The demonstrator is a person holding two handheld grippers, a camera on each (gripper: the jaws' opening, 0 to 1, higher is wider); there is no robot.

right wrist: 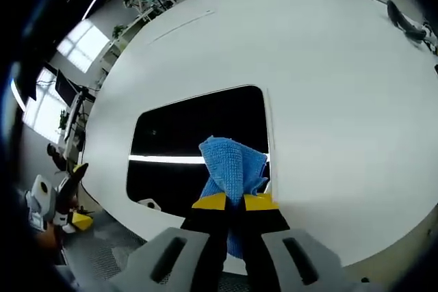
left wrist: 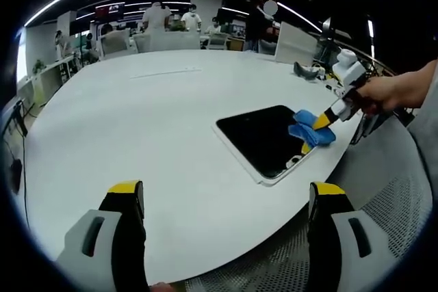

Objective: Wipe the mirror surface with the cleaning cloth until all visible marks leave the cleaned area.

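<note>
A: Setting? White desk (left wrist: 137, 121) in an open office; mirror (right wrist: 198, 148) flat near its edge.

B: Claws? Right claw (right wrist: 235, 202) pinches the cloth (right wrist: 231, 163) on the mirror's side border; unwiped glass lies ahead. Left claw (left wrist: 226, 200) gapes wide, empty, farther off.

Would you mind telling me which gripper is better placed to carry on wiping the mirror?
The right gripper: it is shut on the blue cloth, which lies on the mirror. The left gripper is open and empty, short of the mirror over the white table.
</note>
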